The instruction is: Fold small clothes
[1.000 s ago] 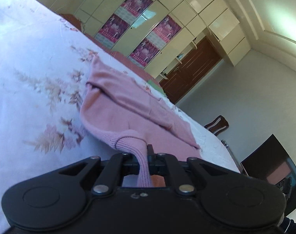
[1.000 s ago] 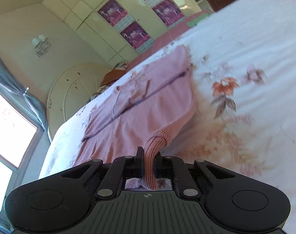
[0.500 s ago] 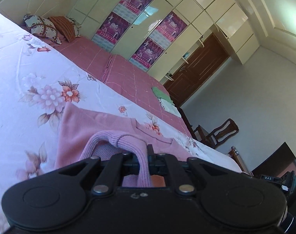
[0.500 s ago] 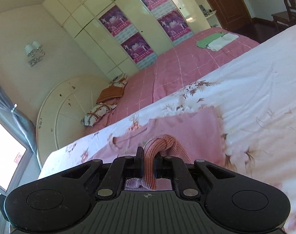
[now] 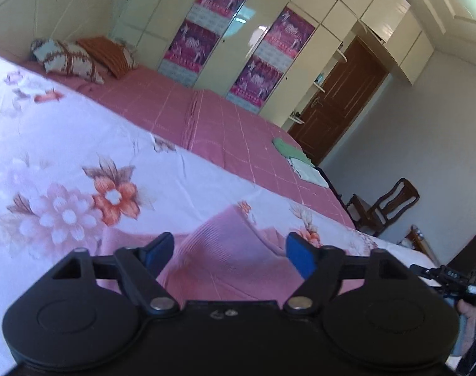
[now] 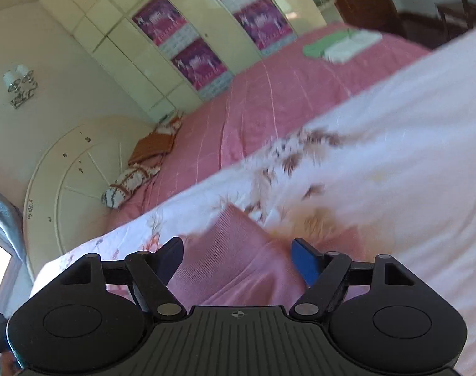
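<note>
Two claws opening over a pink garment on the bed

Left wrist view. Left claw [image 5: 230,252] fills the lower part of the frame, its jaws opening and standing wide apart. The blue pads [image 5: 300,258] press on nothing. Pink knitted garment [image 5: 235,250] lies in the lower centre of the frame, on the white floral sheet [image 5: 81,163], with a ribbed fold of it rising between the two fingers but apart from both. The floral sheet runs from the left edge to the lower right. Behind it, across the middle of the frame, is a pink checked bedspread [image 5: 213,122]. Two pillows [image 5: 81,56] sit at the upper left against the headboard. Folded green and white cloths [image 5: 297,159] lie at the right end of the bedspread. A wardrobe with purple posters [image 5: 206,22] spans the top; a brown door [image 5: 341,100] and a wooden chair [image 5: 385,206] are at the right. A hand on a dark device shows at the lower right edge.

Right wrist view. Right claw [image 6: 238,255] occupies the bottom of the frame, jaws opening, wide, gripping nothing. The garment [image 6: 238,260] lies lower centre between the fingers, on the floral sheet [image 6: 394,144]; this part is blurred. The bedspread [image 6: 269,94] crosses the middle, the folded cloths [image 6: 341,44] are upper right, the pillows [image 6: 134,169] centre left, and a wall lamp [image 6: 18,87] is at the upper left.
</note>
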Available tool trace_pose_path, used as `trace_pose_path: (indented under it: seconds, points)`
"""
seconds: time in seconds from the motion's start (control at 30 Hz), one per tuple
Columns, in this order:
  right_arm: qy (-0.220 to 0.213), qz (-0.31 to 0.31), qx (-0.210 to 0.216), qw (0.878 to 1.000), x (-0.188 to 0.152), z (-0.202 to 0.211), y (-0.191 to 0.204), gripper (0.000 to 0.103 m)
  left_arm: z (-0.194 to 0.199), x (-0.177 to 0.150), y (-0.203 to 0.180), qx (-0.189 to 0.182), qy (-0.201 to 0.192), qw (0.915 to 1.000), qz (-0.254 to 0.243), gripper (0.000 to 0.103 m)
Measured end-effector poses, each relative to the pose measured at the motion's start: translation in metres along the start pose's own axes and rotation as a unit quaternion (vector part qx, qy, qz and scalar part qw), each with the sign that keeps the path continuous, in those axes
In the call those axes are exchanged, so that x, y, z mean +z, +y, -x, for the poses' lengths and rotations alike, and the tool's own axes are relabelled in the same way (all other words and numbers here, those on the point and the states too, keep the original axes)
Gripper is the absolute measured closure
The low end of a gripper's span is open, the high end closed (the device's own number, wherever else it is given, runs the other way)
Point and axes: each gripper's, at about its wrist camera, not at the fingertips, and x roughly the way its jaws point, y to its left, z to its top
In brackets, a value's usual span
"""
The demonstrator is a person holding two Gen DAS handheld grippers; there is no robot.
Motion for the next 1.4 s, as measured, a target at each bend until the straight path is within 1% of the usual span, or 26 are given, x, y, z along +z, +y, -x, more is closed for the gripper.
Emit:
trace_pose_path:
  seconds: [0.07,0.1,0.17,0.2,0.3,0.33,0.37,0.4,0.43,0.5,0.57,0.6,0.67,0.77,0.83,0.97,1.03,1.07,1.1,1.13,1.17,1.23,1.27,1.3,1.33,1.4]
  points:
    - [-0.003,0.023,0.003,1.0,0.0,0.004,-0.003,0.029,-0.012,0.003,0.0,0.013,0.033,0.9988,-0.034,0.041]
    - [-0.001,0.04,0.0,0.999,-0.001,0.003,-0.003,0.037,-0.021,0.006,-0.002,0.017,0.052,0.9972,-0.051,0.046]
    - [0.027,0.072,-0.008,0.997,-0.007,-0.009,0.001,0.05,-0.037,0.006,-0.008,0.026,0.079,0.9925,-0.09,0.047]
    - [0.041,0.082,-0.013,0.996,-0.01,-0.015,0.001,0.053,-0.045,0.005,-0.012,0.036,0.088,0.989,-0.113,0.047]
    - [0.059,0.131,-0.04,0.989,-0.023,-0.03,0.011,0.054,-0.06,0.0,-0.02,0.067,0.105,0.9803,-0.154,0.052]
    - [0.063,0.151,-0.053,0.985,-0.026,-0.033,0.016,0.054,-0.062,-0.002,-0.02,0.073,0.101,0.9792,-0.16,0.058]
    - [0.061,0.17,-0.063,0.981,-0.031,-0.039,0.02,0.059,-0.061,-0.005,-0.021,0.077,0.092,0.9789,-0.165,0.086]
    - [0.059,0.182,-0.066,0.979,-0.033,-0.039,0.023,0.086,-0.057,-0.008,-0.021,0.081,0.075,0.9791,-0.171,0.095]
    - [0.056,0.191,-0.064,0.978,-0.035,-0.039,0.024,0.095,-0.047,-0.011,-0.024,0.091,0.031,0.9801,-0.174,0.096]
    - [0.02,0.21,-0.049,0.976,-0.038,-0.03,0.029,0.095,-0.019,-0.016,-0.029,0.072,-0.067,0.979,-0.179,0.096]
    - [-0.029,0.206,-0.039,0.977,-0.037,-0.01,0.031,0.095,-0.005,-0.019,-0.034,0.085,-0.106,0.9735,-0.184,0.096]
    - [-0.054,0.203,-0.036,0.977,-0.036,-0.002,0.031,0.095,-0.007,-0.019,-0.03,0.088,-0.101,0.976,-0.172,0.096]
    - [-0.077,0.208,-0.055,0.974,-0.035,0.002,0.03,0.095,-0.023,-0.021,-0.023,0.12,-0.069,0.9759,-0.169,0.096]
    - [-0.03,0.195,-0.086,0.977,-0.037,-0.025,0.018,0.095,-0.043,-0.025,-0.02,0.145,-0.021,0.9746,-0.169,0.096]
    - [-0.008,0.198,-0.104,0.975,-0.043,-0.039,0.014,0.095,-0.046,-0.025,-0.022,0.155,-0.011,0.9715,-0.179,0.096]
    - [-0.006,0.187,-0.11,0.976,-0.047,-0.043,0.008,0.095,-0.055,-0.024,-0.022,0.165,0.022,0.968,-0.188,0.093]
    - [0.002,0.182,-0.109,0.977,-0.044,-0.043,0.008,0.094,-0.053,-0.02,-0.023,0.16,0.025,0.9684,-0.19,0.081]
    - [0.009,0.171,-0.105,0.98,-0.038,-0.04,0.008,0.083,-0.048,-0.018,-0.023,0.167,0.022,0.9686,-0.183,0.054]
    - [0.011,0.163,-0.103,0.981,-0.033,-0.036,0.01,0.065,-0.038,-0.017,-0.027,0.179,0.006,0.9673,-0.18,0.03]
    - [0.001,0.165,-0.103,0.981,-0.031,-0.027,0.014,0.057,-0.022,-0.019,-0.034,0.174,-0.026,0.9672,-0.184,0.029]
    - [-0.022,0.18,-0.101,0.978,-0.032,-0.012,0.023,0.052,-0.009,-0.021,-0.041,0.148,-0.042,0.9702,-0.188,0.029]
    - [-0.021,0.206,-0.069,0.976,-0.037,-0.002,0.044,0.052,-0.003,-0.029,-0.062,0.093,-0.032,0.9768,-0.19,0.032]
    - [-0.012,0.222,-0.049,0.974,-0.043,-0.005,0.056,0.057,-0.009,-0.037,-0.079,0.065,-0.016,0.9768,-0.203,0.032]
    - [0.001,0.244,-0.034,0.969,-0.05,-0.012,0.071,0.07,-0.019,-0.046,-0.098,0.04,0.003,0.973,-0.228,0.032]
    - [0.017,0.265,-0.018,0.964,-0.06,-0.023,0.087,0.076,-0.03,-0.057,-0.116,0.024,0.016,0.9663,-0.256,0.031]
    - [0.043,0.291,0.015,0.956,-0.078,-0.043,0.115,0.078,-0.05,-0.078,-0.144,0.013,0.037,0.9491,-0.312,0.029]
